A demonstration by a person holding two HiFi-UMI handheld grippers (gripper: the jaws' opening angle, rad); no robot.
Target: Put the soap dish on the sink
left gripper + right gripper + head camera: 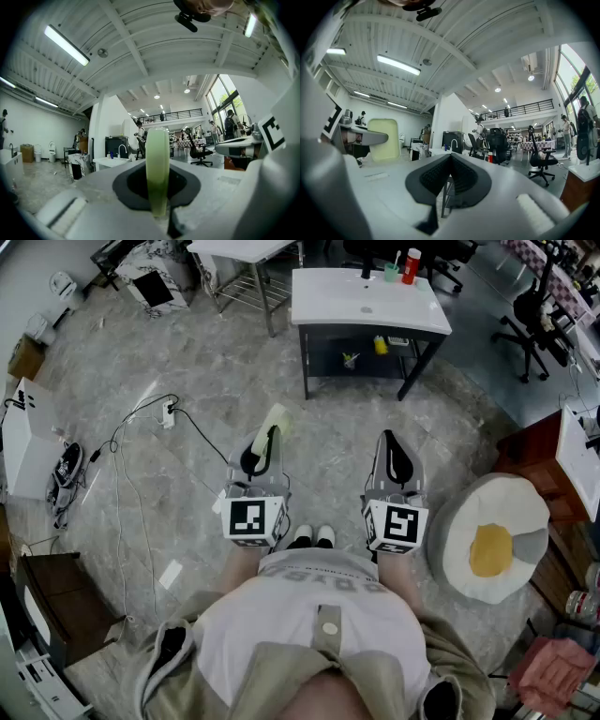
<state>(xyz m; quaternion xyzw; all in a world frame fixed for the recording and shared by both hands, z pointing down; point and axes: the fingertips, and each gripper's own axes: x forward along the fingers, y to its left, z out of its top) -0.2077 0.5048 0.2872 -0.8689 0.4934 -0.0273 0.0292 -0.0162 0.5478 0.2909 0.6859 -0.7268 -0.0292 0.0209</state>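
The soap dish [157,168] is held in the left gripper [269,439], at the centre-left of the head view. The jaws are closed almost fully on its thin edge, so it stands on edge between the pads. The right gripper [451,157] is closed completely and holds nothing.

The sink [366,301] stands well apart from the dish, at the upper middle of the head view. I judge the step in hand to be the carry to it. The grip is narrow, on one rim only, so the dish may swing; it is better to walk steadily and keep the wrist level. On arrival, turn the dish flat and set it on a bare part of the white top. It should stay away from the red bottle [411,266] and the green cup [391,273] at the back edge.

The dish is pale green, a rounded rectangle, and smooth. It is probably plastic, though the edge-on view is poor for this. The sink top is glossy white on a dark frame. The floor [187,362] is grey and looks like marble.
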